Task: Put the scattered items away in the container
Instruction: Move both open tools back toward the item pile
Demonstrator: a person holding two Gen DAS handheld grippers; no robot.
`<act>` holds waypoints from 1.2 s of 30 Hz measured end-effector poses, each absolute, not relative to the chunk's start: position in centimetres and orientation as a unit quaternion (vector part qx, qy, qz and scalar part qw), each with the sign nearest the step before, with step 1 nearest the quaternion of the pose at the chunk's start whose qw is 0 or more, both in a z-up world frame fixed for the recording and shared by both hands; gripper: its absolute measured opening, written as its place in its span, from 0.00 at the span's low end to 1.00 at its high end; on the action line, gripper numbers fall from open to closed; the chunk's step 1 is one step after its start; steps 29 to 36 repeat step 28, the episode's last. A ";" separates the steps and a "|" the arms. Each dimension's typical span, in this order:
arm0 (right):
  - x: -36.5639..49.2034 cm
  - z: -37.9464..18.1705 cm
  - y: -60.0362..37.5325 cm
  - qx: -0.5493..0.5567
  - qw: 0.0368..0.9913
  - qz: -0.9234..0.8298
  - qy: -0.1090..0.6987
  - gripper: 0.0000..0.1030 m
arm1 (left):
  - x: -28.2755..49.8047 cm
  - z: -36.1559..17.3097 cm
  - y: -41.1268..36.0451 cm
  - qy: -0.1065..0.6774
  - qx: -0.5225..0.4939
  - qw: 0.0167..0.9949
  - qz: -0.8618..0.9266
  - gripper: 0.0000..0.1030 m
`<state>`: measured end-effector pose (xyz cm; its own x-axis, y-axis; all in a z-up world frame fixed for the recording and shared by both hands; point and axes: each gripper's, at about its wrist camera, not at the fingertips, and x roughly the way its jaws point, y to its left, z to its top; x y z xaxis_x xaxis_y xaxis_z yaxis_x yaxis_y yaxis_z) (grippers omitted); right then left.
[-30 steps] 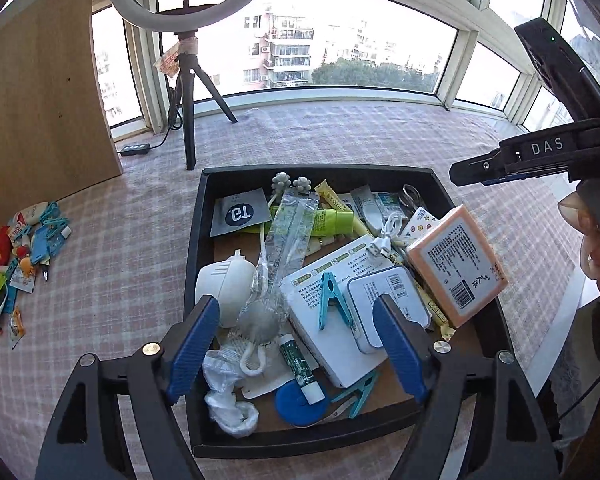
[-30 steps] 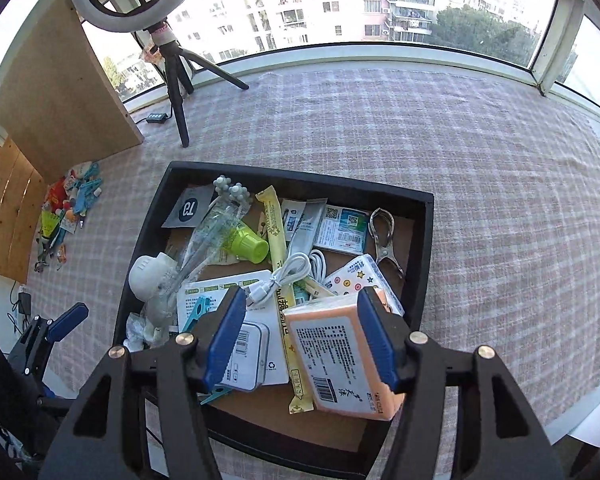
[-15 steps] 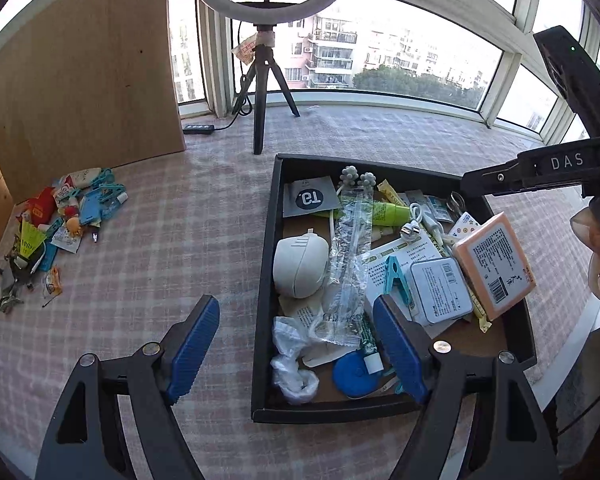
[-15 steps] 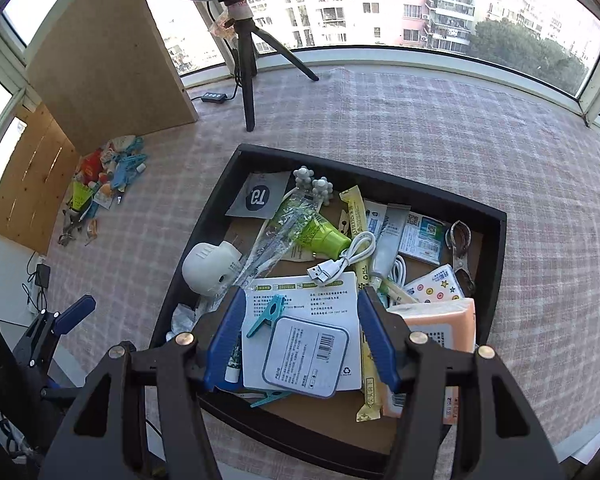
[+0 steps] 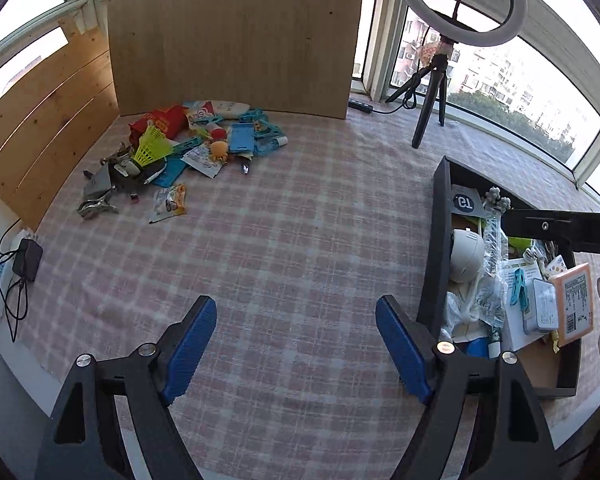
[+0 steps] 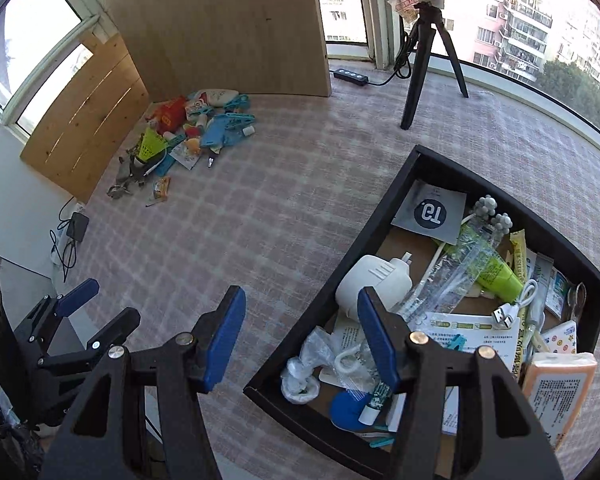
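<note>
A black tray (image 5: 440, 216) (image 6: 336, 272) lies on the checked cloth, filled with several items, among them an orange packet (image 5: 572, 308) (image 6: 556, 388) and a white device (image 6: 376, 280). A pile of scattered items (image 5: 180, 148) (image 6: 188, 136) lies far off by the wooden board. My left gripper (image 5: 296, 344) is open and empty over bare cloth left of the tray; it also shows in the right wrist view (image 6: 100, 304). My right gripper (image 6: 300, 332) is open and empty above the tray's near left rim; its body shows in the left wrist view (image 5: 560, 228).
A ring light on a tripod (image 5: 432, 92) (image 6: 424, 52) stands at the back beside a power strip (image 6: 350, 77). Wooden boards (image 5: 236, 32) wall off the back left. A charger with cables (image 5: 24, 260) lies at the cloth's left edge.
Both grippers have swung left, away from the tray towards the pile. The right gripper has let go of the orange packet, which now lies in the tray.
</note>
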<state>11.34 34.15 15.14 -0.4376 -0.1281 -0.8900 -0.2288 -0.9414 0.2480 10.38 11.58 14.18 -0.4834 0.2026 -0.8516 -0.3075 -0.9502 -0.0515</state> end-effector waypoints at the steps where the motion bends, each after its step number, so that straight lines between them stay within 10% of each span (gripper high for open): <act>1: 10.7 15.0 33.0 -0.531 0.021 0.831 0.163 0.56 | 10.1 14.2 10.5 0.045 -0.488 0.140 0.860 0.78; 36: 2.6 12.0 18.6 -0.521 -0.051 0.848 0.083 0.56 | 4.7 11.7 -0.2 -0.007 -0.495 0.019 0.868 0.79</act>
